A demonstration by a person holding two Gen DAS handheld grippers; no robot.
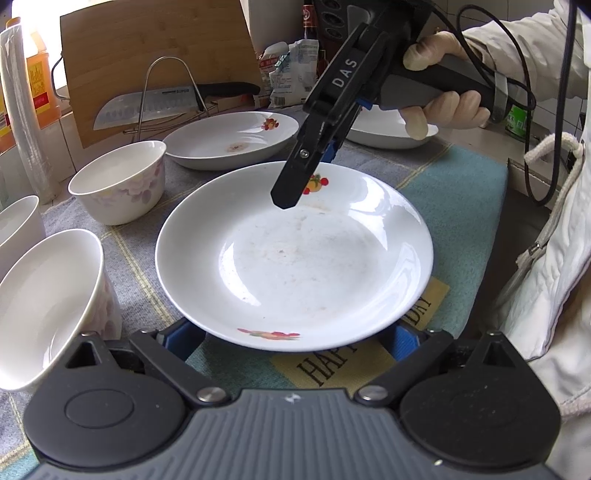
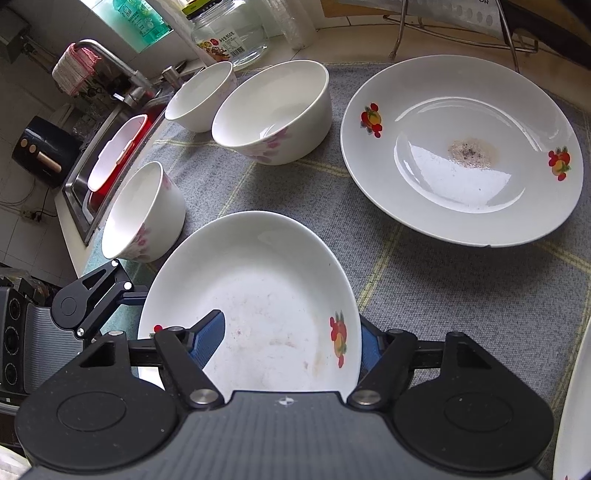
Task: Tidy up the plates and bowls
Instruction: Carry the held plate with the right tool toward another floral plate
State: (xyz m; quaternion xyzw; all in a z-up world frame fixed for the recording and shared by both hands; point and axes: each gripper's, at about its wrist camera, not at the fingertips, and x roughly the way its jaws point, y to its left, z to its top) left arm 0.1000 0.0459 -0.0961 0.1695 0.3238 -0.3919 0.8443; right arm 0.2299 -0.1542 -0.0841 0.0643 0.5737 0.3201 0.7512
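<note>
A white plate with fruit prints (image 1: 295,254) lies on the mat, also in the right wrist view (image 2: 258,295). My right gripper (image 2: 291,339) straddles its far rim, one blue pad inside the plate and one outside; the jaws stand apart. It shows from outside in the left wrist view (image 1: 291,192). My left gripper (image 1: 295,338) is open, its blue pads under the plate's near rim on either side. A second fruit plate (image 2: 461,151) with a stain lies beyond, also visible in the left wrist view (image 1: 231,142). Three white floral bowls (image 2: 273,110) stand at the left.
A third plate (image 1: 388,131) lies behind the right gripper. A knife rack with a cleaver (image 1: 147,107) and a cutting board (image 1: 155,48) stand at the back. A sink (image 2: 107,155) with a red basin borders the mat. A glass jar (image 2: 229,33) stands behind the bowls.
</note>
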